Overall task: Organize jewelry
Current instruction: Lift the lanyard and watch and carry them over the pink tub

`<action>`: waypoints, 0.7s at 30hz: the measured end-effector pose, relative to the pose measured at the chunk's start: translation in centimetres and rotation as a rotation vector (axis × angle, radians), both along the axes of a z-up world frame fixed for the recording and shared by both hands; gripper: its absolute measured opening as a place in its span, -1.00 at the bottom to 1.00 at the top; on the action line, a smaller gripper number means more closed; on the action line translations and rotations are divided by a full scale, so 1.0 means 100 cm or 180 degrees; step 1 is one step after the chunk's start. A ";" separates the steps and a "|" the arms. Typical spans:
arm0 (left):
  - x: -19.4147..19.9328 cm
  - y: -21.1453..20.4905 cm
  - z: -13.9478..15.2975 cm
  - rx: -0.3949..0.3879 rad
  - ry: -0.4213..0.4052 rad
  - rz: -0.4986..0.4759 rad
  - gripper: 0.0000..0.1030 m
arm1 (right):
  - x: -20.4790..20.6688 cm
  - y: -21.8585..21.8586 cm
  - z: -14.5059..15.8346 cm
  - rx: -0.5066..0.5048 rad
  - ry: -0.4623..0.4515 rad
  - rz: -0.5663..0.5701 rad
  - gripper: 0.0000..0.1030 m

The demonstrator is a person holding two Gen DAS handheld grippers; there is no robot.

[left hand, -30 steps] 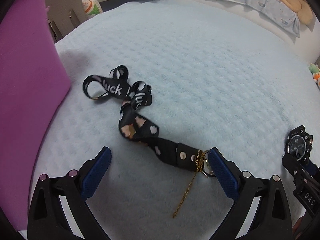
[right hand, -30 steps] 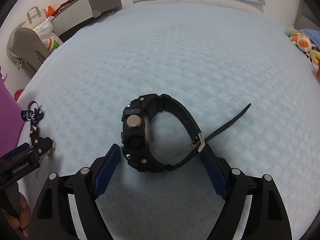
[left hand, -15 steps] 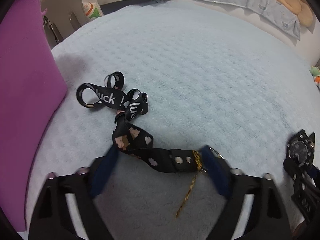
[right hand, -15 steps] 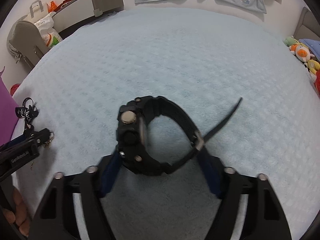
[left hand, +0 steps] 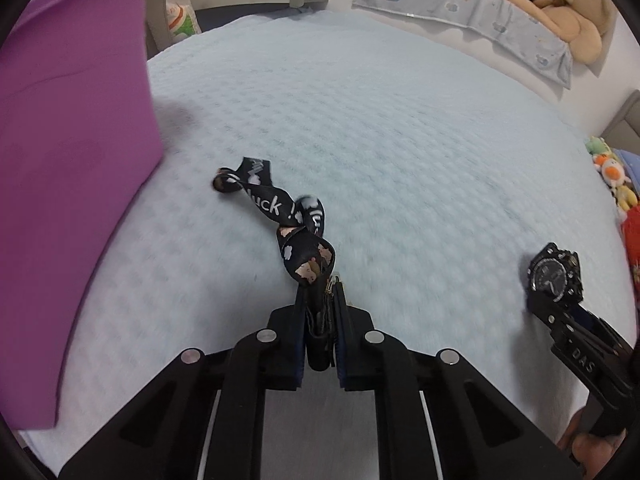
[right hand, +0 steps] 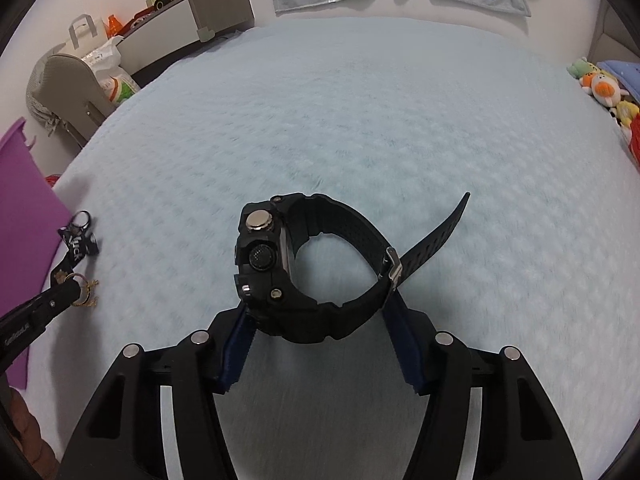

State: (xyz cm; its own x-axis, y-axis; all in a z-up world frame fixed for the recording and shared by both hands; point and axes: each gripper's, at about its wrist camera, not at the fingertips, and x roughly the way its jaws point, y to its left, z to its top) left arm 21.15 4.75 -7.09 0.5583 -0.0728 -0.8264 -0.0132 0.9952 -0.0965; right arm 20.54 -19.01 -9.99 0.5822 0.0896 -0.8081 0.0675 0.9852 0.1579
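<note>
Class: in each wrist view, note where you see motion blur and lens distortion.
Left wrist view: blanket smeared near the strap, tongs sharp, bed edge bowed. Right wrist view: blanket streaked around the sharp watch; corners dark.

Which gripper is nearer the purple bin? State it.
Left. The left gripper, shut on the black lanyard, sits just right of the purple bin. The right gripper, clamped around the black watch, is farther across the blue blanket.
</note>
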 end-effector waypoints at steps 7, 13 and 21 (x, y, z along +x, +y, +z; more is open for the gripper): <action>-0.047 0.007 0.024 -0.0092 -0.0096 -0.0155 -0.78 | -0.040 0.007 0.010 0.0079 0.0010 0.0015 0.15; -0.079 0.019 0.055 -0.0210 -0.0226 -0.0247 -0.78 | -0.073 0.022 0.035 0.0091 -0.0055 0.0087 0.15; -0.113 0.040 0.108 -0.0285 -0.0524 -0.0216 -0.78 | -0.101 0.055 0.092 0.0075 -0.0365 0.0262 0.15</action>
